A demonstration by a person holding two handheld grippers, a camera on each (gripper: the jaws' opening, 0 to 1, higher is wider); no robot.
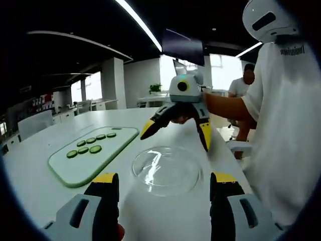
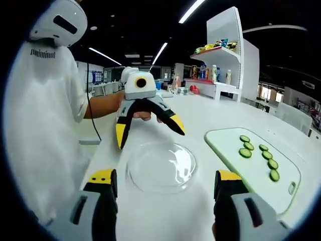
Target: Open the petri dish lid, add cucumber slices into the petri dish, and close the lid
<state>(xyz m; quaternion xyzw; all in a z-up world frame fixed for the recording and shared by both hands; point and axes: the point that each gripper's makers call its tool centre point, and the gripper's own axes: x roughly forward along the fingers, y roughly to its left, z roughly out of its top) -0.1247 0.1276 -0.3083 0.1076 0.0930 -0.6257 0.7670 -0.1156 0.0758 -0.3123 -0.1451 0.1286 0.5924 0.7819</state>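
Tongs frame the bottom of each view, yellow-tipped and spread wide with nothing between them: the left tongs [image 1: 163, 188] in the left gripper view, the right tongs [image 2: 165, 186] in the right gripper view. Just past the tips in both views sits the clear petri dish [image 1: 167, 169] [image 2: 160, 166], flat on the white tabletop [image 1: 40, 175] [image 2: 210, 125], its lid seemingly on, though the clear plastic makes that hard to judge.

In the left gripper view a pale green cutting board [image 1: 75, 170] lies at about ten o'clock from the dish, apart from it, carrying the cucumber slices [image 1: 90, 144] in two short rows. In the right gripper view the same board [image 2: 261, 175] lies at about three o'clock from the dish, the slices [image 2: 260, 154] strung along it.

Beyond the dish each view catches the opposite tongs held above the tabletop, jaws wide apart and empty: the right ones at twelve o'clock in the left gripper view, the left ones at eleven o'clock in the right gripper view. A person in a white shirt [image 1: 286, 125] [image 2: 40, 125] stands at the table's edge.

Farther off in the right gripper view, a white shelf unit [image 2: 225, 55] holds bottles and colourful items.
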